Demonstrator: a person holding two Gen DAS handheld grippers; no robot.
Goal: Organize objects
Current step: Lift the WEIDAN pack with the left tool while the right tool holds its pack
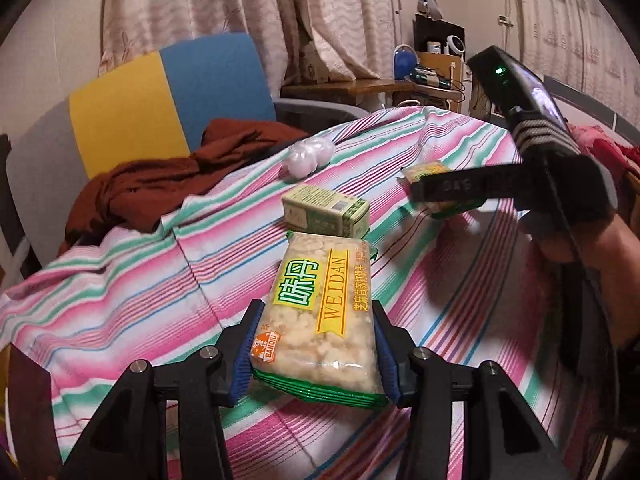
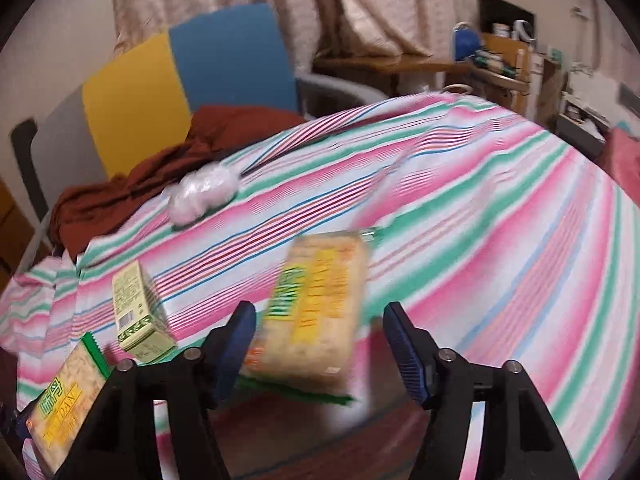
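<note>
My left gripper (image 1: 316,344) is shut on a WEIDAN snack packet (image 1: 320,320) with yellow and green print, held above the striped cloth (image 1: 120,280); that packet shows at the lower left of the right wrist view (image 2: 64,404). A green box (image 1: 326,210) stands just beyond it and also shows in the right wrist view (image 2: 138,316). My right gripper (image 2: 318,340) is open, with a second, blurred snack packet (image 2: 316,312) between its fingers, touching neither pad. In the left wrist view the right gripper (image 1: 448,192) hovers over that packet (image 1: 430,172).
A white plastic bag (image 1: 306,154) lies at the cloth's far edge. A brown garment (image 1: 160,184) is heaped on a blue and yellow chair (image 1: 168,92). A cluttered wooden desk (image 1: 360,88) stands behind, before curtains.
</note>
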